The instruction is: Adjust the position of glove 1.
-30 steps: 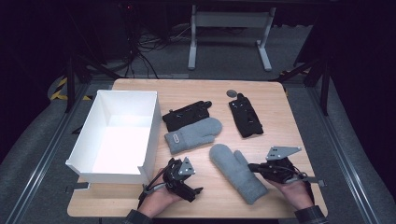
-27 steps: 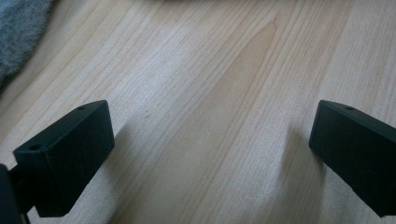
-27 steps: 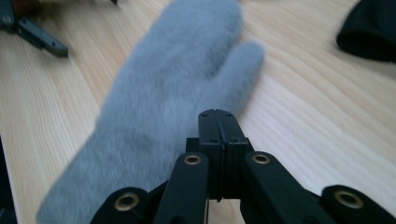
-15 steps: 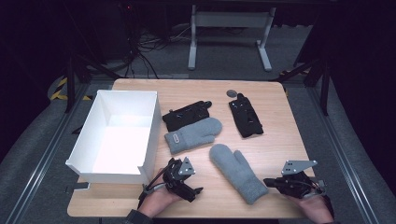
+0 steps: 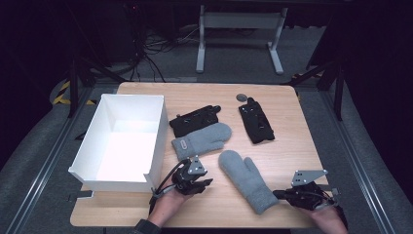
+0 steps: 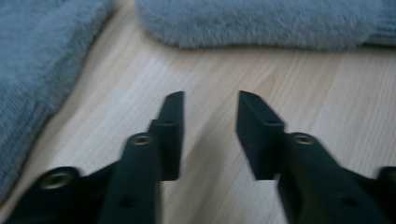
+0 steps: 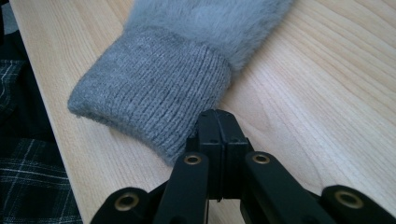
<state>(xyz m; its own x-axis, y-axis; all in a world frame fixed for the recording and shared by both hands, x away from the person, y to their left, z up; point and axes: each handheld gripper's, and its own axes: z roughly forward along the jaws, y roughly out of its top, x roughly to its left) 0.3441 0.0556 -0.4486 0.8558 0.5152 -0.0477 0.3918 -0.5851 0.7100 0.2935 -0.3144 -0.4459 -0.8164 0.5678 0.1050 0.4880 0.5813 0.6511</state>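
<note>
At counter front: grey mitten.
Right tool: clenched empty beside the knit cuff.
Left tool: closing, empty.
Advice: reopen, straddle cuff, then clamp.

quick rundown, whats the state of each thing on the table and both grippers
white box: open top, nothing inside
near grey mitten: flat on the table, cuff toward the right gripper
far grey mitten: flat, label patch showing
left black glove: flat
right black glove: flat
left gripper: jaws just closing, narrow gap, nothing between them
right gripper: shut, at the cuff edge, nothing gripped
</note>
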